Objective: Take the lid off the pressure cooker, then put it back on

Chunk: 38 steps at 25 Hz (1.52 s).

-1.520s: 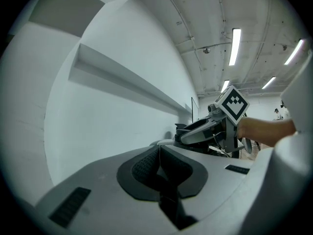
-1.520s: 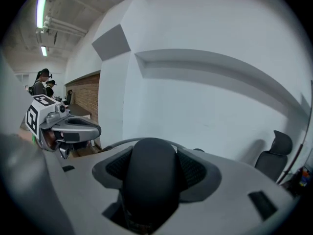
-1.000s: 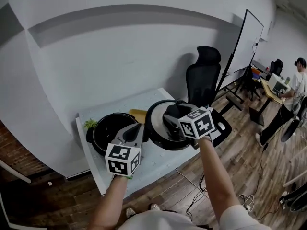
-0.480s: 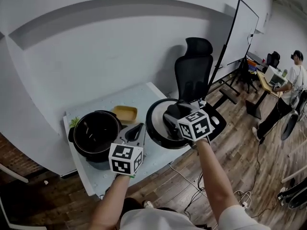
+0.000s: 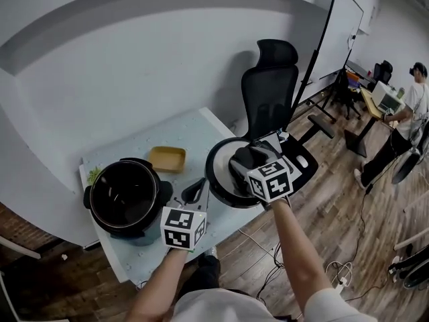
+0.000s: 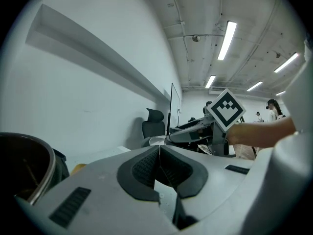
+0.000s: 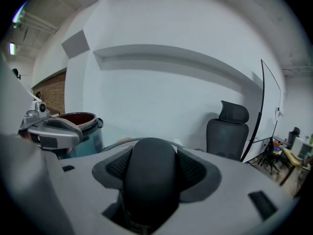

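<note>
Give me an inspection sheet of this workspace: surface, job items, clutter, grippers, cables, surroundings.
Surface: white table, faintly speckled.
Job's things: pot stands open on the table; lid is off, held to the pot's right at the table's edge.
Clutter: yellow dish behind the pot; something green at the far left, too small to name.
Grippers: left gripper shut, empty; right gripper shut on the lid.
Cables: cords on the floor.
Surroundings: office chair, whiteboard, person at far right.
</note>
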Available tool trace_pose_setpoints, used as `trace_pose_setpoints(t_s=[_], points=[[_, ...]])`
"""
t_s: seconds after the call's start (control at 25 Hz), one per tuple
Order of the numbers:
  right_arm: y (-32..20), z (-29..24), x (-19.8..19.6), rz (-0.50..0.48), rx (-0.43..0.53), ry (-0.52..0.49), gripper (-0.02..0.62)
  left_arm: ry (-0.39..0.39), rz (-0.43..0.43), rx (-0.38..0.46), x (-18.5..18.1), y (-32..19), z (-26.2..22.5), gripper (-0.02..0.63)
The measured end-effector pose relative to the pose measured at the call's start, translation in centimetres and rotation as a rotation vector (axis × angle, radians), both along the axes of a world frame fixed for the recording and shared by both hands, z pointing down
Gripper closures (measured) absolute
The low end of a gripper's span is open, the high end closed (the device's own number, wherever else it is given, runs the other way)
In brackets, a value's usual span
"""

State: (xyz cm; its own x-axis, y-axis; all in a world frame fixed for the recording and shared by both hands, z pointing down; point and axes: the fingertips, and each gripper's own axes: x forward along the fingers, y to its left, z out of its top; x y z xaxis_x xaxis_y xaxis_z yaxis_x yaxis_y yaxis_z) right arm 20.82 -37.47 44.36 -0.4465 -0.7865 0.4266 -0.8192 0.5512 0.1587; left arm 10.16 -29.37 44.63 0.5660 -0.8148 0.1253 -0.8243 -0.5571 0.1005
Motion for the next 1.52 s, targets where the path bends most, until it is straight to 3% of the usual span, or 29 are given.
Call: trace_pose_setpoints(t_s=[0.48, 0.84, 1.52], points=[[-5.6, 8.9, 2.5, 0.04, -0.029, 0.004, 0.319, -0.014, 0.0, -0.017, 2.4, -5.4, 5.8, 0.592], [-6.6, 15.2, 2.8, 0.053, -0.095, -0.005, 0.319, -0.021, 0.007, -0.061, 3.5, -6.8, 9.6, 0.592], [-6.7, 17.7, 2.3, 0.051, -0.109, 0.07, 0.317, -0.016, -0.017, -0.086, 3.0, -6.7, 10.3, 0.592]])
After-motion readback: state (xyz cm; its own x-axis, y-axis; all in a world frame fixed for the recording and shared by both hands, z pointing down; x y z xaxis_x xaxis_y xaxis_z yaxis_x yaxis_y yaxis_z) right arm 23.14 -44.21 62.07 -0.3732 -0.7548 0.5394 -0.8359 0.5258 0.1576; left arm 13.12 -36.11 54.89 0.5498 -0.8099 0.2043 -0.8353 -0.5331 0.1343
